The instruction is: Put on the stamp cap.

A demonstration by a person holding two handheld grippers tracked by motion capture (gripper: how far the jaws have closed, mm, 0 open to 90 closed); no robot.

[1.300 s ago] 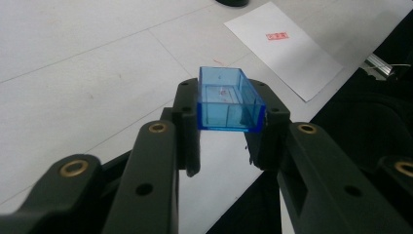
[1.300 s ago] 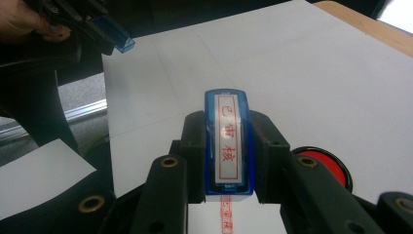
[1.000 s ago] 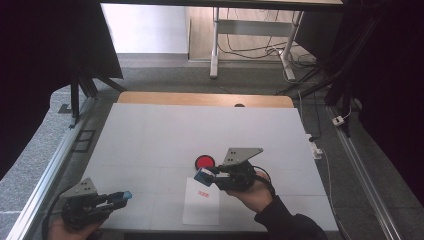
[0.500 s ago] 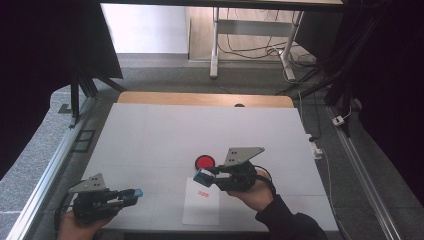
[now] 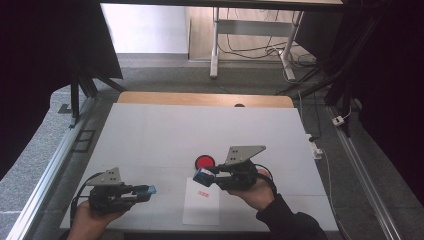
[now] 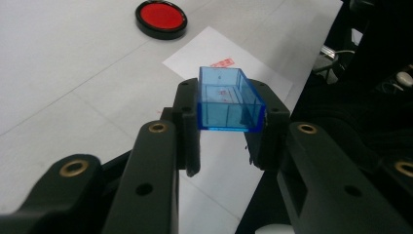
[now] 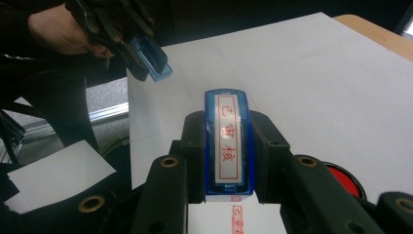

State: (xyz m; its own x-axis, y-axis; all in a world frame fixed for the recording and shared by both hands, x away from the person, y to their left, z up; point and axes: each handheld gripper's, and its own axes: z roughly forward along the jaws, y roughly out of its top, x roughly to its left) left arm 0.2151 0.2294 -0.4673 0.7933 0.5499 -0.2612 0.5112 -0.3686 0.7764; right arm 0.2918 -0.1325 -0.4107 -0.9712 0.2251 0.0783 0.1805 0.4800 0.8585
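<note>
- One red print [image 5: 201, 194] is already seen on the white paper sheet [image 5: 201, 210], near its upper edge; in the right gripper view a red mark shows on the paper just under the stamp, so the stamping step is judged as done.
- The blue stamp [image 7: 228, 141] is clamped betw. the jaws of the right gripper [image 5: 204, 175], label side up w/ red characters; it is held over the top edge of the sheet, close to the print.
- The clear blue cap [image 6: 229, 100] is gripped by the left gripper [image 5: 148, 190], open side up, near the front-left of the table and well apart from the stamp.
- The red ink pad [image 5: 204, 161] lies open on the table [image 5: 165, 130], just beyond the sheet and beside the right gripper.
- What is left, as judged: cap and stamp are to be brought together and the cap pushed on; the two parts are not yet aligned.
- Whether the ink pad has a lid to be put back cannot be told.
</note>
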